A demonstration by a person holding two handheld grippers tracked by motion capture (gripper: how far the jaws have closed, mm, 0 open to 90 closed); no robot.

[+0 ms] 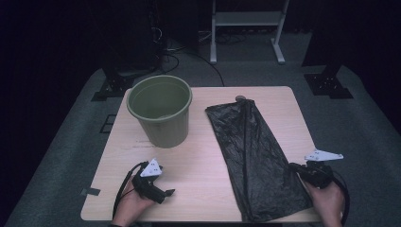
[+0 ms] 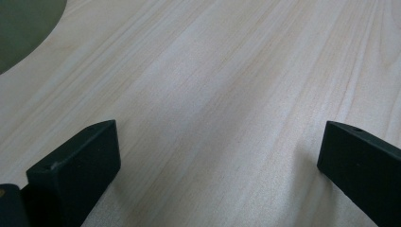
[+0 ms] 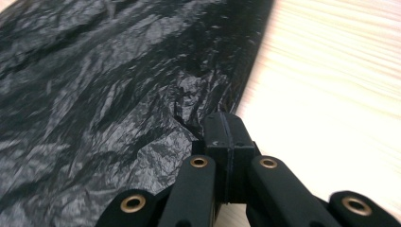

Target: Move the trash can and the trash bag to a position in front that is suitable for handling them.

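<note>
A black plastic bag (image 1: 250,151) lies flat and crinkled along the right half of the wooden table (image 1: 208,156). My right gripper (image 1: 294,167) sits at the bag's near right edge. In the right gripper view its jaws (image 3: 224,130) are pressed together at that edge of the bag (image 3: 104,94), where the plastic puckers. An olive green bucket (image 1: 161,111) stands upright and open at the back left, and its side (image 2: 19,28) shows in the left gripper view. My left gripper (image 1: 163,194) rests low near the front left, open (image 2: 217,156) over bare wood.
The table's front edge runs just behind both hands. Dark carpet surrounds the table. A white frame (image 1: 246,21) and black stand feet (image 1: 328,85) sit on the floor beyond the far edge. A small tab of tape (image 1: 90,191) sticks off the front left corner.
</note>
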